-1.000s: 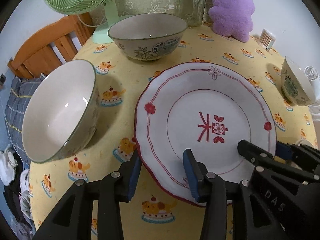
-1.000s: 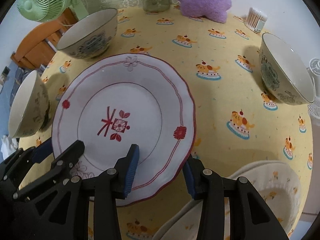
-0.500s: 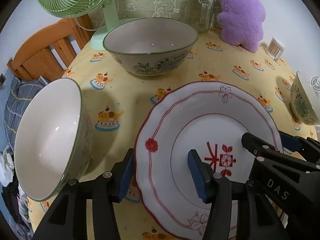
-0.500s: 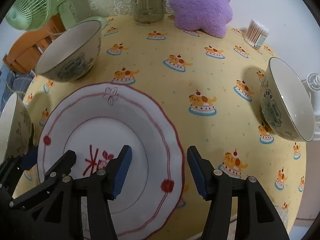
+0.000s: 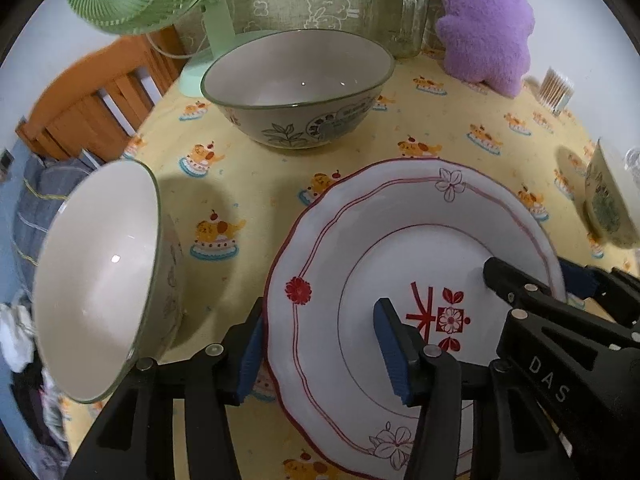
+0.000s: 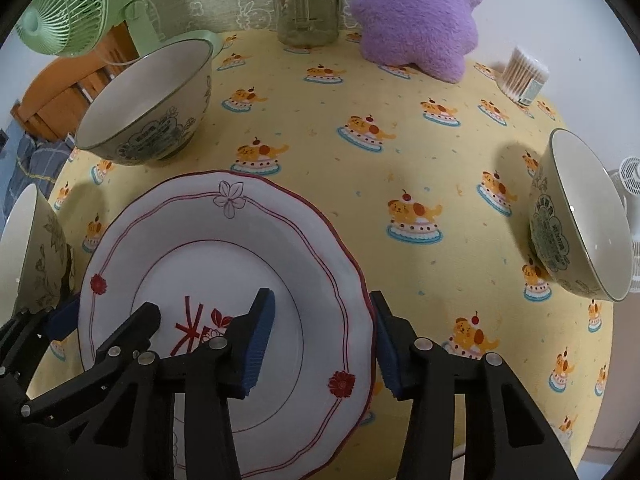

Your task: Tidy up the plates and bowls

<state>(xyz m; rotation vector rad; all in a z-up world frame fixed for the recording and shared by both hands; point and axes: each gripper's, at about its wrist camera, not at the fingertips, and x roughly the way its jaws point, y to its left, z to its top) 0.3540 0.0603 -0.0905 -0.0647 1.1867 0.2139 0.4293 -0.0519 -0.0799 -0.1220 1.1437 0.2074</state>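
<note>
Red-trimmed plate (image 5: 360, 248) sits between both your grippers: left gripper (image 5: 320, 356) and right gripper (image 6: 324, 344) fingers are closing astride its opposite rims, not yet pressing.

Even indoor light, soft shadows beside bowls, strong fisheye bending, dark corners

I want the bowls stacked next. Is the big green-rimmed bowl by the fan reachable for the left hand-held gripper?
Probably yes: bare yellow tablecloth lies ahead of the left hand-held gripper, though its closing jaws straddle the red-trimmed white plate rim.
</note>
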